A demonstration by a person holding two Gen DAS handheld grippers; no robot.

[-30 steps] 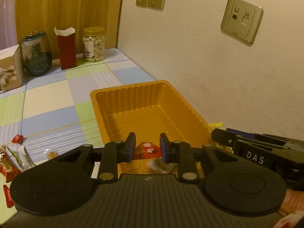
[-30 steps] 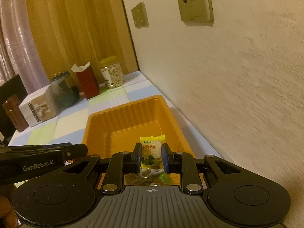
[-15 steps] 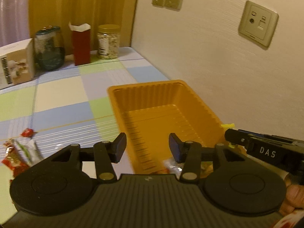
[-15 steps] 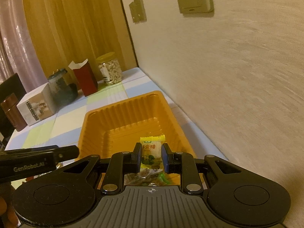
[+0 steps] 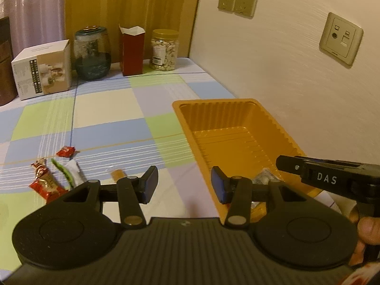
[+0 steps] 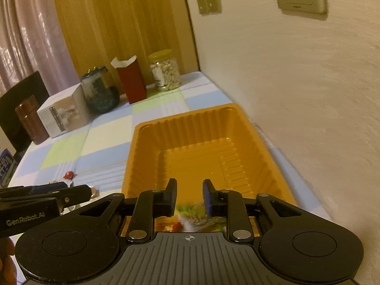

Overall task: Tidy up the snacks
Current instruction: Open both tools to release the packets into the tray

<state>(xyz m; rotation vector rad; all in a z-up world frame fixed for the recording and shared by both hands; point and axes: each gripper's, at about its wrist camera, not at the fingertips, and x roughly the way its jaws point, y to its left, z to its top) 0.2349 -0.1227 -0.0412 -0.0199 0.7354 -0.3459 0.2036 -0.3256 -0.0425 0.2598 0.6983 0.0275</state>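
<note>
From the left wrist camera, the left hand-held gripper (image 5: 184, 184) is let go, with its blue pads apart and nothing between them. It sits over the near left edge of the orange tray (image 5: 280, 128). Some wrapped snacks lie in the tray's near end, just behind the right finger. To the left of the gripper, red candy packets (image 5: 46, 182) and a green and white packet (image 5: 71, 172) lie on the checked counter (image 5: 106, 109). The right hand-held gripper (image 5: 287, 163) pokes in from the right.

From the right wrist camera, the right hand-held gripper (image 6: 188, 196) hangs over the tray's (image 6: 147, 142) near end. Its jaws are opening, and nothing is pinched between them. A blurry green and yellow snack packet (image 6: 194, 215) lies in the tray just under the pads. Far ahead stands a jar of nuts (image 6: 165, 71).
</note>
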